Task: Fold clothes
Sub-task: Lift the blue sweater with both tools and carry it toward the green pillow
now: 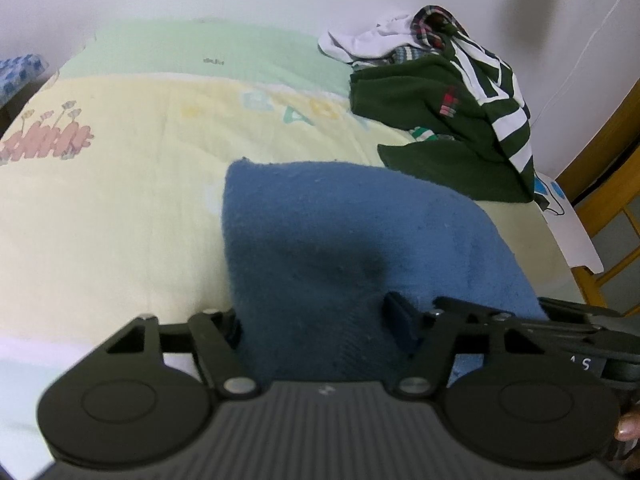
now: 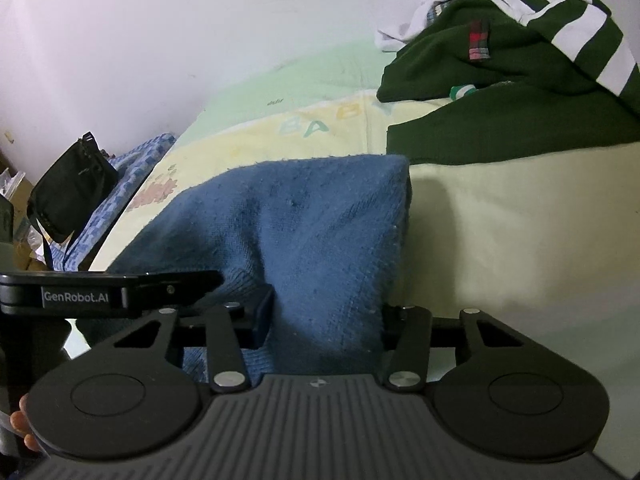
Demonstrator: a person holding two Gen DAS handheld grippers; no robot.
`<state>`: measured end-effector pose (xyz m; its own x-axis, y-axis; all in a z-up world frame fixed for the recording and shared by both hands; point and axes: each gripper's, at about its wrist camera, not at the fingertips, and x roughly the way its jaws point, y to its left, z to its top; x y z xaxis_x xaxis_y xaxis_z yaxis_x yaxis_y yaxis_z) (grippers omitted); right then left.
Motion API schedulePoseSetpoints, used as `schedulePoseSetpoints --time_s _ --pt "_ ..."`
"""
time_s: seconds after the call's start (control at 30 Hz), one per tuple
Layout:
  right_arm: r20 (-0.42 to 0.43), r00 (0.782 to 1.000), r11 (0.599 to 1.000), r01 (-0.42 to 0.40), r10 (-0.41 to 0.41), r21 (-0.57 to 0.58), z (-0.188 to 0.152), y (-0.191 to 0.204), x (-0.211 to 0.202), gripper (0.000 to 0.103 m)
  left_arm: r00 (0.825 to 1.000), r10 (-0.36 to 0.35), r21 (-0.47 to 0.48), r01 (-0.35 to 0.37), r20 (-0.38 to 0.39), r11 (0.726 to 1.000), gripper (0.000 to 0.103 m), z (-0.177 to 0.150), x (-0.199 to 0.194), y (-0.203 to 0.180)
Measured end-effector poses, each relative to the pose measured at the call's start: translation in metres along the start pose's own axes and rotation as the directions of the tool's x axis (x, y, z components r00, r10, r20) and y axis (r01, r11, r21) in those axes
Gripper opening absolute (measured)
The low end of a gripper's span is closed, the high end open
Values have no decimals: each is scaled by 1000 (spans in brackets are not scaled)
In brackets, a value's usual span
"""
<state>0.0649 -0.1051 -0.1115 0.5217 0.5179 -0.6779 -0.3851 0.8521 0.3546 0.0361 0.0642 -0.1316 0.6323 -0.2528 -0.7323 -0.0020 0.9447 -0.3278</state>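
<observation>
A blue knitted garment (image 1: 340,232) lies folded on the bed, with its near edge lifted between both grippers. My left gripper (image 1: 316,320) is shut on a thick bunch of this cloth, which hides its left finger. Only the dark right pad (image 1: 400,320) shows. In the right wrist view the same blue garment (image 2: 312,220) narrows between the jaws of my right gripper (image 2: 324,316), which is shut on it. The two grippers sit side by side. The right one's side shows at the left wrist view's right edge, and the left gripper's labelled body (image 2: 112,292) at the right wrist view's left.
A pale yellow and green blanket (image 1: 120,200) covers the bed. A pile of dark green, white-striped and plaid clothes (image 1: 448,112) sits at the back right against the white wall. A black bag (image 2: 68,196) stands off the bed's left side. A wooden frame (image 1: 600,200) rises on the right.
</observation>
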Motion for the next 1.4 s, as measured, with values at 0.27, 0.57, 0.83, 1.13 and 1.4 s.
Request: schedulePoseSetpoints --time_s 0.27,0.57,0.83,1.13,1.4 --pt "-27 999 1000 19 -19 -8 2 1 5 56 1000 3 -3 -3 16 1000 64 -4 -1 -1" --pt "-34 999 998 13 -11 58 -2 -9 8 73 1000 -22 -66 22 0 998 89 -6 6 15" --pt "-54 997 994 -56 61 91 0 -16 11 63 998 -59 -86 60 15 994 78 -10 8 13" --pt "-1 995 992 -99 99 78 6 -8 -3 43 997 -28 -25 30 72 999 45 1 -14 -7" --pt "60 986 987 -159 156 38 32 8 -20 42 987 -14 -33 20 161 999 44 22 -54 -10"
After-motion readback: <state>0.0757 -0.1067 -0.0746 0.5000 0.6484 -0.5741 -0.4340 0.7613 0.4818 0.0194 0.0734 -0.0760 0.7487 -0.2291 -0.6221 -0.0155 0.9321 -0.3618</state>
